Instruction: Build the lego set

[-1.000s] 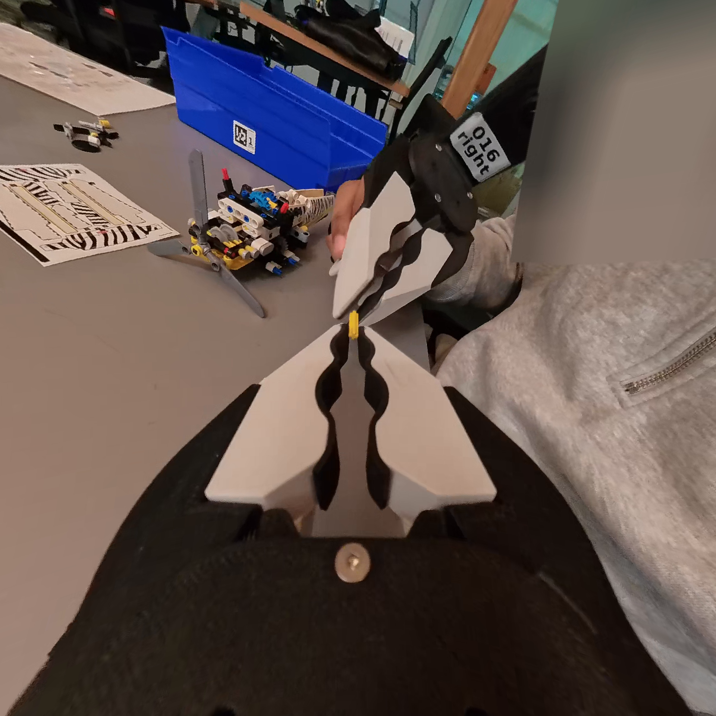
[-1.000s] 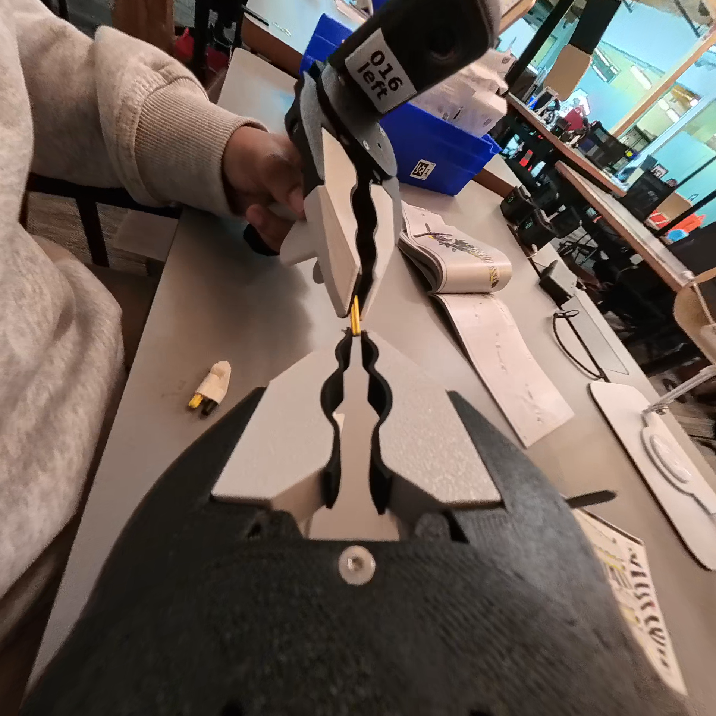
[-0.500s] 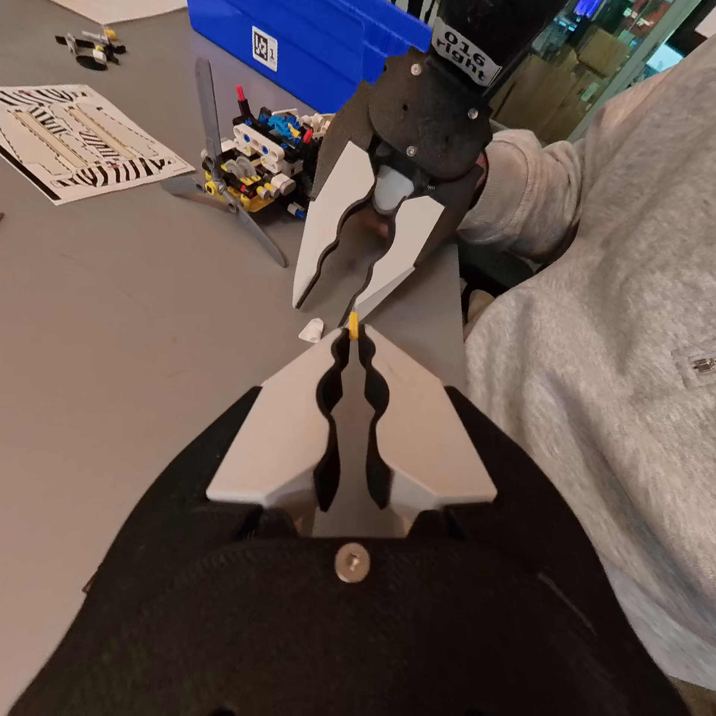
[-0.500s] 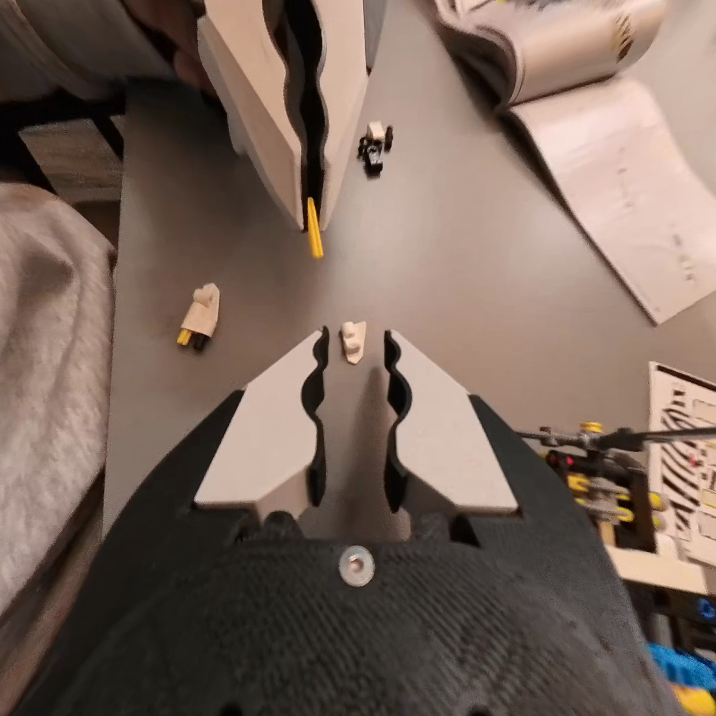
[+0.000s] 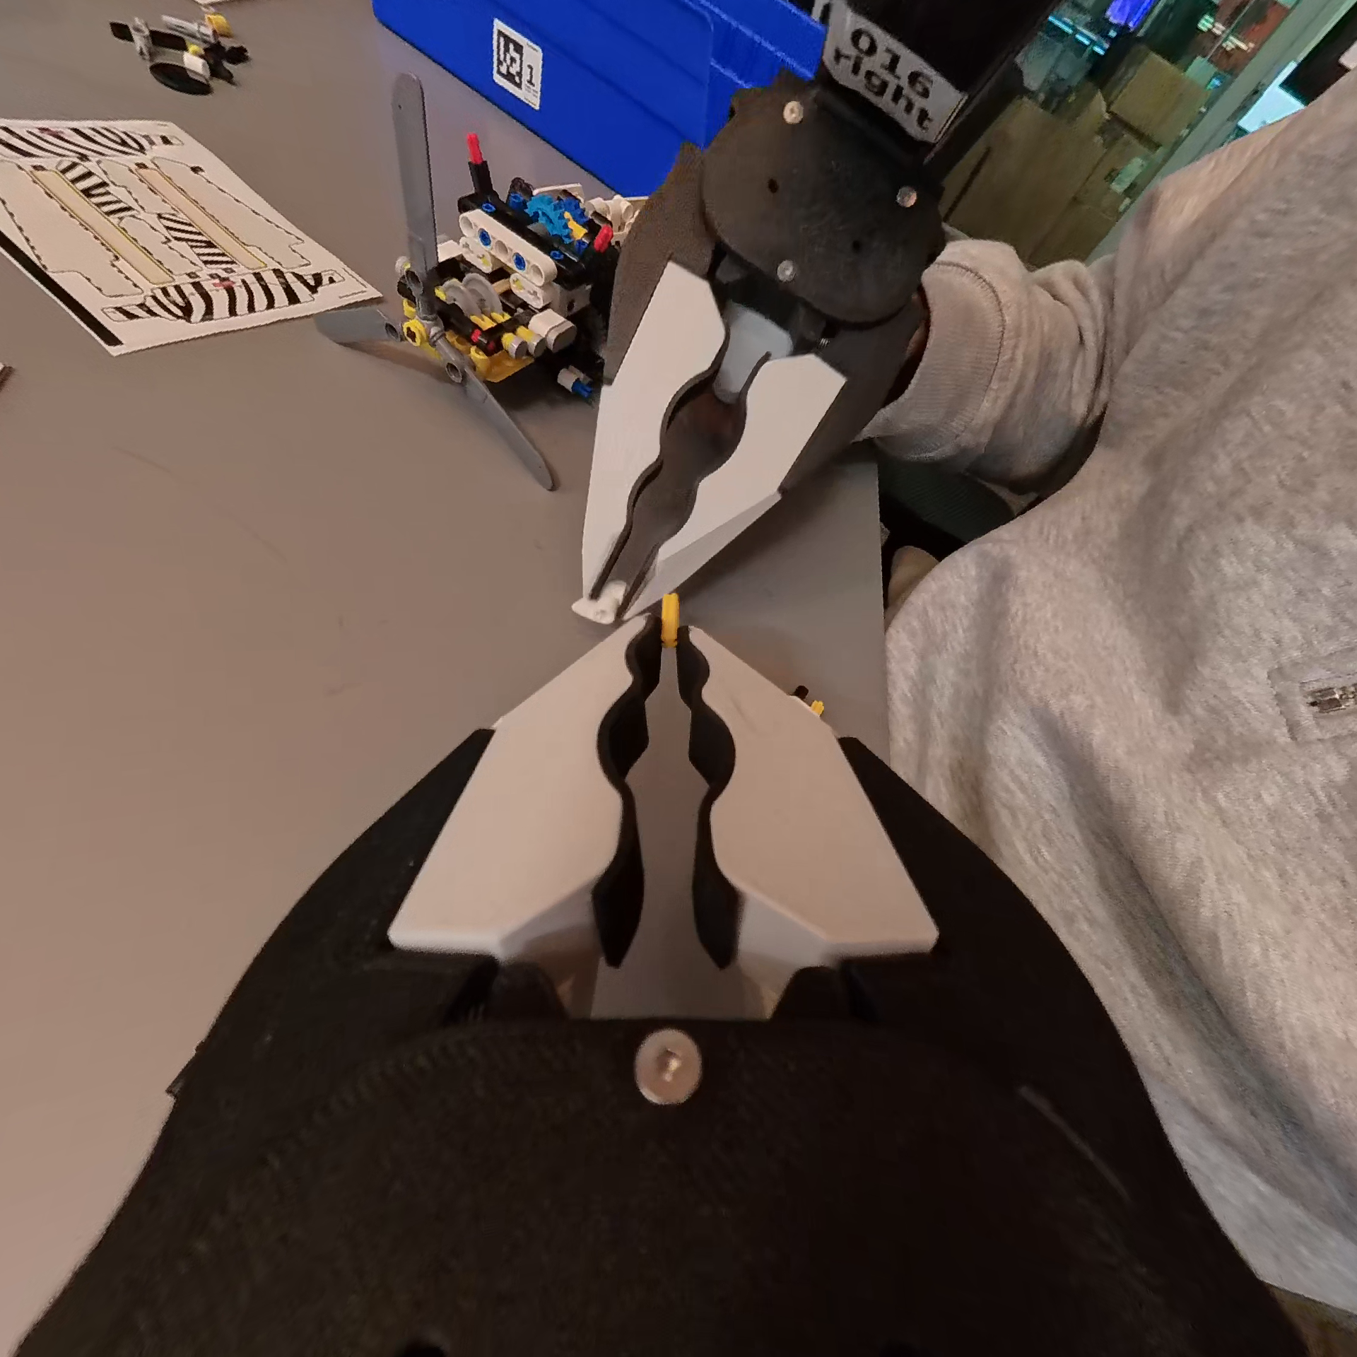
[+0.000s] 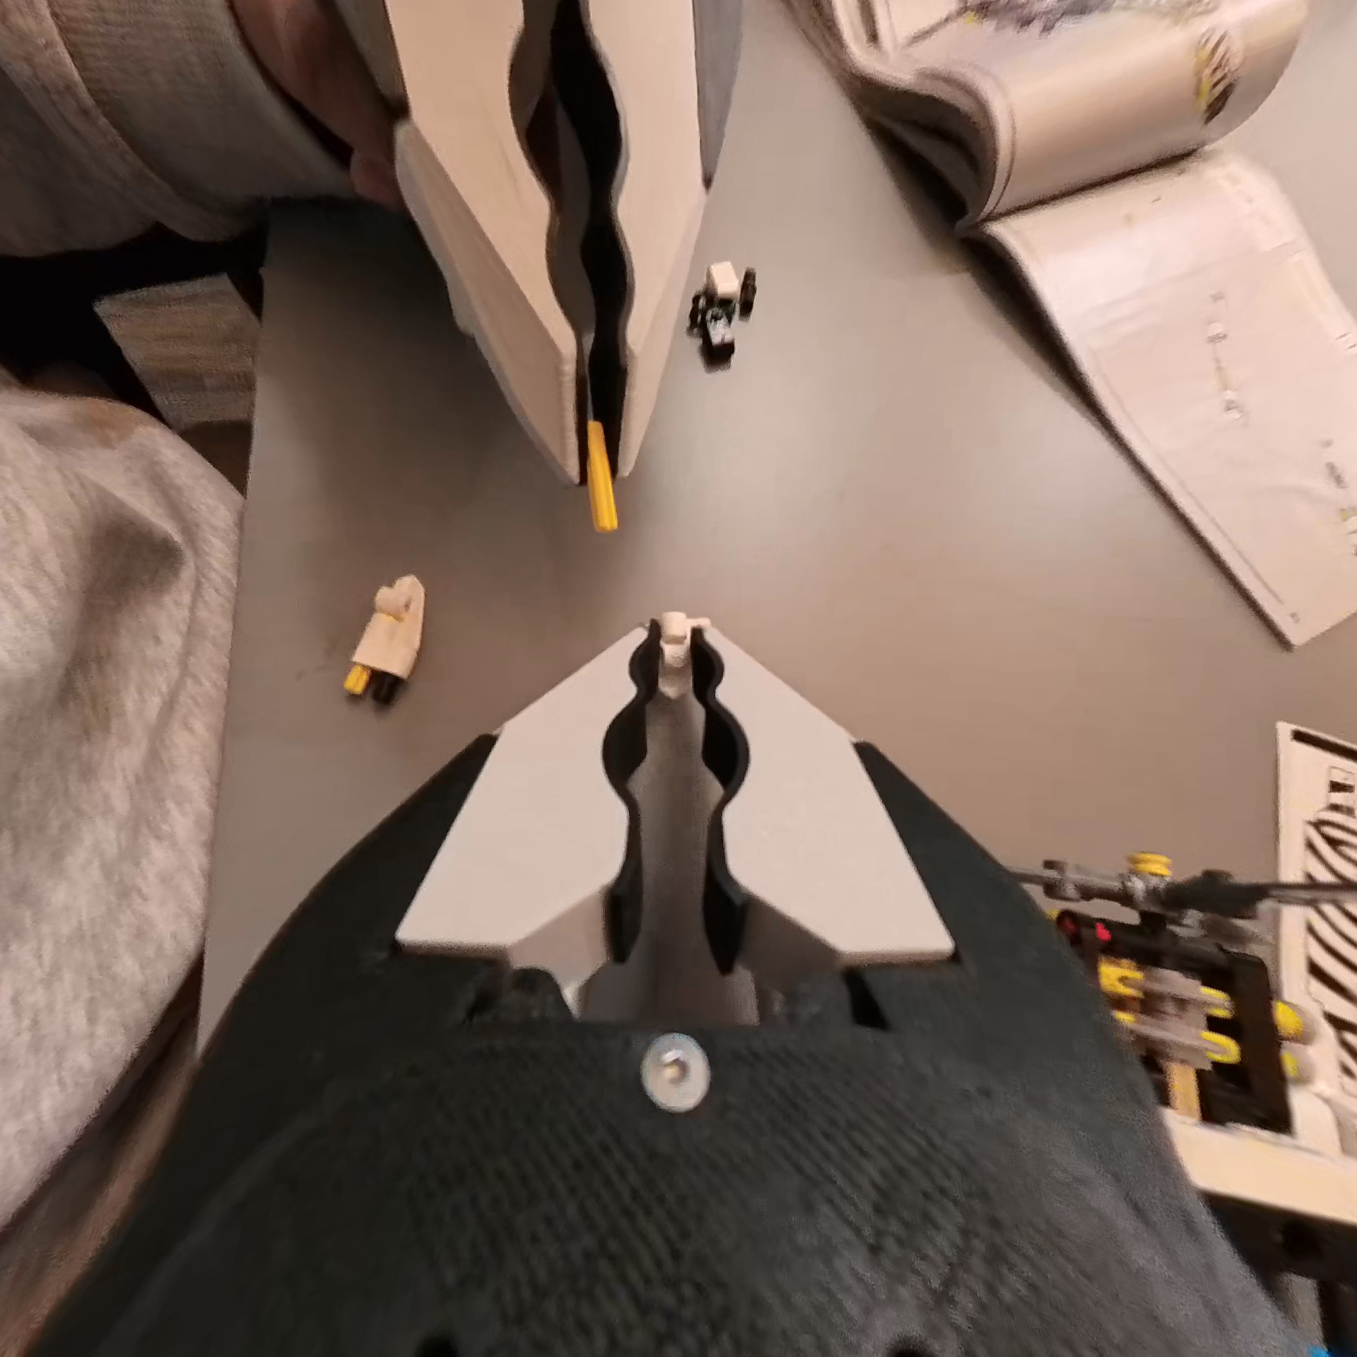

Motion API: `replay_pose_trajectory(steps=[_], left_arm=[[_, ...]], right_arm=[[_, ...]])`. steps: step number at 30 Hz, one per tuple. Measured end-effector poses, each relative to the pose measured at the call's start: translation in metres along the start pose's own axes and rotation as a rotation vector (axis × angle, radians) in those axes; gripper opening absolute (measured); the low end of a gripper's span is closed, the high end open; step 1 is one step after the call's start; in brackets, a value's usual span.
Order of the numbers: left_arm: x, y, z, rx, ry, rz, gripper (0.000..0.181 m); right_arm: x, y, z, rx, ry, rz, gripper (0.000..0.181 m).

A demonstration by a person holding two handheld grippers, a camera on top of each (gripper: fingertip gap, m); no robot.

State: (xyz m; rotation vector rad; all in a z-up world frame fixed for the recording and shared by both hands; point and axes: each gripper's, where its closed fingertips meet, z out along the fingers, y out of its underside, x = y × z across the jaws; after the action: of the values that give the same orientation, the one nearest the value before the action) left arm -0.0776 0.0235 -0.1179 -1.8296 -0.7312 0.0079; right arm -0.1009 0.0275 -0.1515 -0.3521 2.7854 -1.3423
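Observation:
My left gripper (image 5: pixel 667 637) is shut on a short yellow axle (image 5: pixel 669 613) that sticks out past its tips, held above the grey table (image 5: pixel 220 661). It also shows in the right wrist view (image 6: pixel 598 455), with the yellow axle (image 6: pixel 602 496) pointing down. My right gripper (image 6: pixel 672 648) is shut on a small white lego piece (image 6: pixel 672 624) low at the table. In the left wrist view the right gripper (image 5: pixel 613 596) pinches the white piece (image 5: pixel 596 608) just left of the axle. The partly built model (image 5: pixel 507 294) with a grey propeller stands behind.
A white piece with yellow and black pins (image 6: pixel 389 646) lies near the table's edge. A small black and white assembly (image 6: pixel 723 301), an open instruction booklet (image 6: pixel 1101 147), a zebra sticker sheet (image 5: pixel 161 242), a blue bin (image 5: pixel 624 66) and loose parts (image 5: pixel 176 51) are around. A person's grey sleeve (image 5: pixel 1101 587) is close. The left gripper's tips are roughly 5 cm from the right gripper's.
The right gripper let go of the yellow axle, opened, dropped to the table and closed on the small white piece. The left gripper kept the axle.

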Motion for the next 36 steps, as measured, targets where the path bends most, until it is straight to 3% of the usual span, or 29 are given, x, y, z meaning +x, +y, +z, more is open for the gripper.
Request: replay_pose_trajectory(steps=[10,36], left_arm=[[-0.001,-0.004,-0.002,0.028,0.003,0.001,0.001],[0.003,0.011,0.008,-0.080,0.020,-0.001,0.000]], right_arm=[[-0.006,-0.032,-0.024,0.260,0.051,-0.029,0.006],[-0.022,-0.019,-0.010,0.180,0.050,-0.183,0.005]])
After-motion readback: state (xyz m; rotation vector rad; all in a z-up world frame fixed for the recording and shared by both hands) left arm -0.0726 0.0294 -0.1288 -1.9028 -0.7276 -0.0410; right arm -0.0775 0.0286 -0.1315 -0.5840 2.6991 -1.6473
